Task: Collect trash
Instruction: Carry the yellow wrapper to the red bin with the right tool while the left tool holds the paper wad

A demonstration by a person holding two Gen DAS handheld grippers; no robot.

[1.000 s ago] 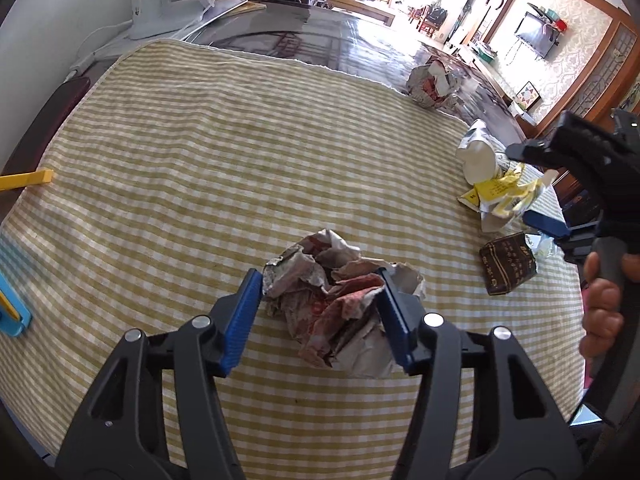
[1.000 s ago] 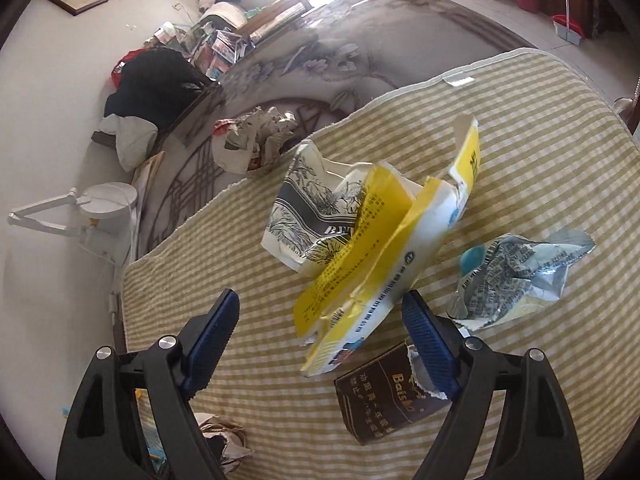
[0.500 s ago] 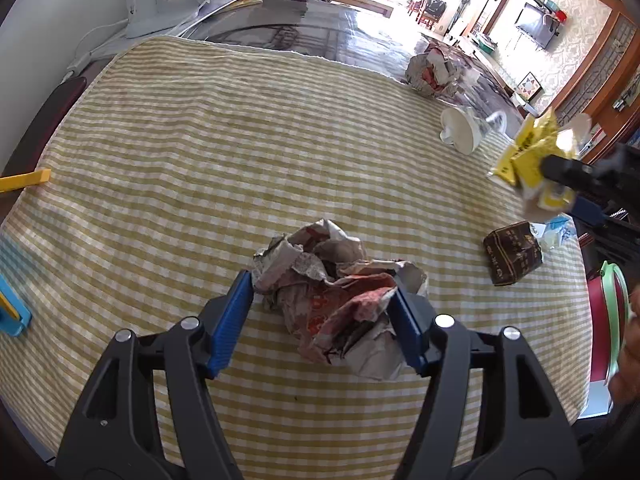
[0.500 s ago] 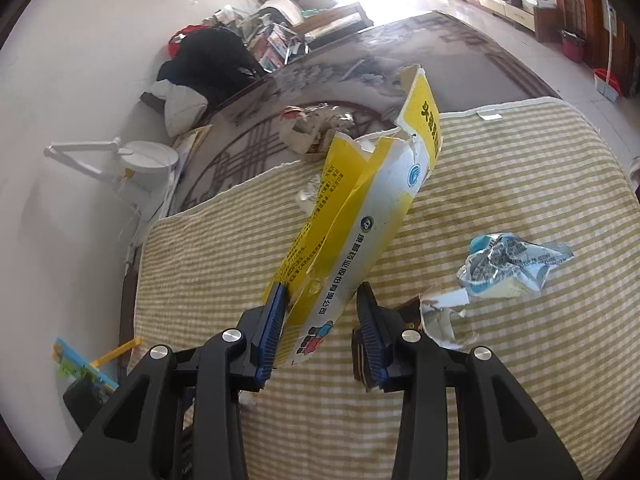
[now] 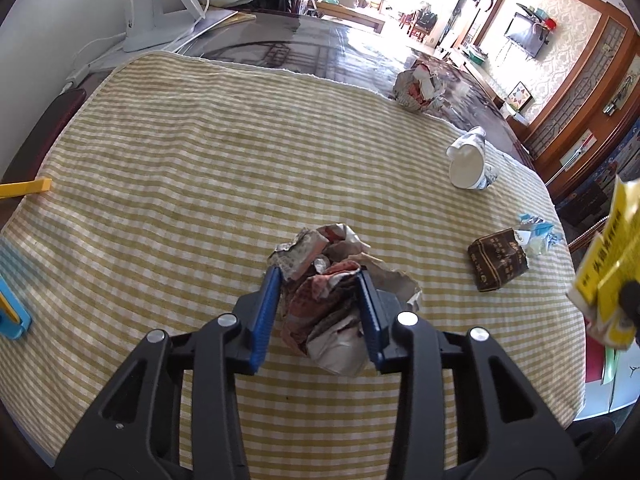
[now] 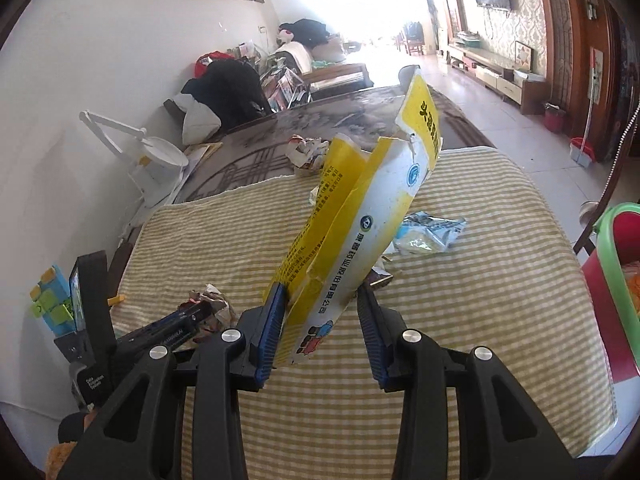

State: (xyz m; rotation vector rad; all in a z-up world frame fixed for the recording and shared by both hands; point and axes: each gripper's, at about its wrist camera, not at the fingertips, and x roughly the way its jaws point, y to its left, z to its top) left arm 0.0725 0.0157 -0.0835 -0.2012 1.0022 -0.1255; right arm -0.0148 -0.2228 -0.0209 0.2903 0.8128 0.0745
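left claw (image 5: 320, 300) – now pinching crumpled paper wad (image 5: 336, 280) | right claw (image 6: 322, 320) – still pinching yellow carton (image 6: 360, 232), lifted off checked surface (image 6: 460, 280)

Crumpled paper wad (image 5: 326, 292), torn yellow carton (image 6: 356, 236)

I see Chinese print on the yellow-and-white packet (image 6: 360, 236) in my right gripper (image 6: 322, 324), too distorted to read.
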